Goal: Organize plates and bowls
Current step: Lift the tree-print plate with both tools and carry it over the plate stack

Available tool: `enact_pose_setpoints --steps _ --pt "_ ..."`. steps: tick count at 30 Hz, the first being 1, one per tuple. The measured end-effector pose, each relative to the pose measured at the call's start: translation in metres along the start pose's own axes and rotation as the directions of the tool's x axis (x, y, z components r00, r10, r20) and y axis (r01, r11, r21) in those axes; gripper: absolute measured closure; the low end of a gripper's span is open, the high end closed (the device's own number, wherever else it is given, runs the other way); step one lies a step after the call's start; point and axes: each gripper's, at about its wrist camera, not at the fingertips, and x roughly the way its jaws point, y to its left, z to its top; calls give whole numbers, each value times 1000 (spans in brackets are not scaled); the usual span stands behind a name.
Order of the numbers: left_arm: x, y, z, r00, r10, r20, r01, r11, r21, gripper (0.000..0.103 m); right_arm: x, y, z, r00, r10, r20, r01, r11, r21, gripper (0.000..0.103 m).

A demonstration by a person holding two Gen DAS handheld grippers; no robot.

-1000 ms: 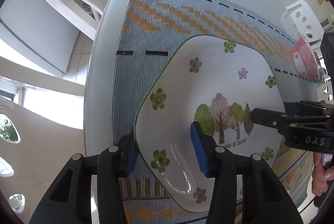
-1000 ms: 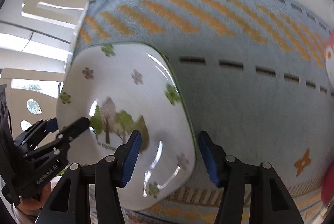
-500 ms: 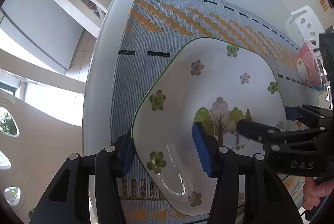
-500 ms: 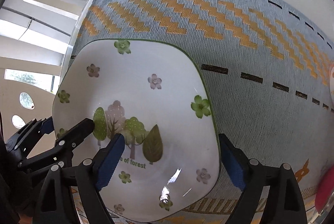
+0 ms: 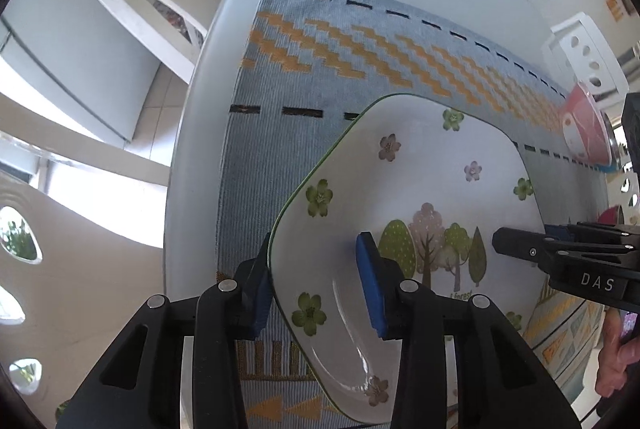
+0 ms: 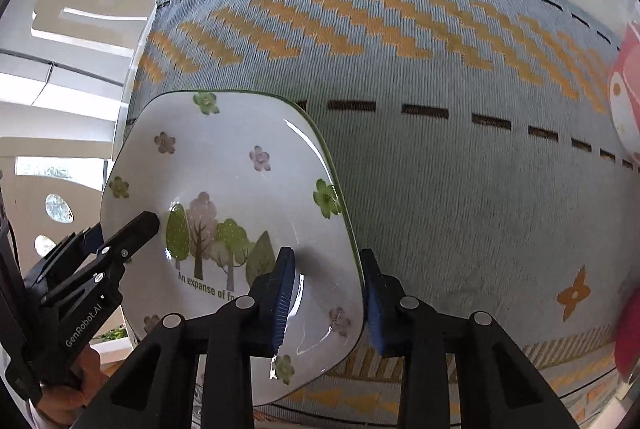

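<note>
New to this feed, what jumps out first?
The white plate with painted trees and flowers, lying on the blue-and-orange woven mat. Both grippers straddle its rim from opposite sides: the left gripper on its left edge, the right gripper on its right edge, jaws open. A pink bowl sits at the mat's far right.

Left gripper (image 5: 318, 283): jaws apart, blue pads (image 5: 370, 283) straddling plate (image 5: 440, 165) rim, one pad under, one over. Right gripper (image 6: 326, 303): same stance on opposite rim, jaws apart. Both level, facing each other.
</note>
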Motion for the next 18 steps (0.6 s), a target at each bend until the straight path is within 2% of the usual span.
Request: enact_pose_setpoints --steps 6,12,18 --pt "-17 -13 2 999 -2 32 1 1000 28 68 -19 3 -9 1000 5 23 -4 999 -38 71" --pt "-30 -29 1 998 5 58 -8 999 51 68 -40 -6 -15 998 20 51 -19 999 -27 71" --pt "-54 -37 -12 996 -9 86 3 998 62 68 -64 -16 -29 996 27 80 -25 999 -23 71"
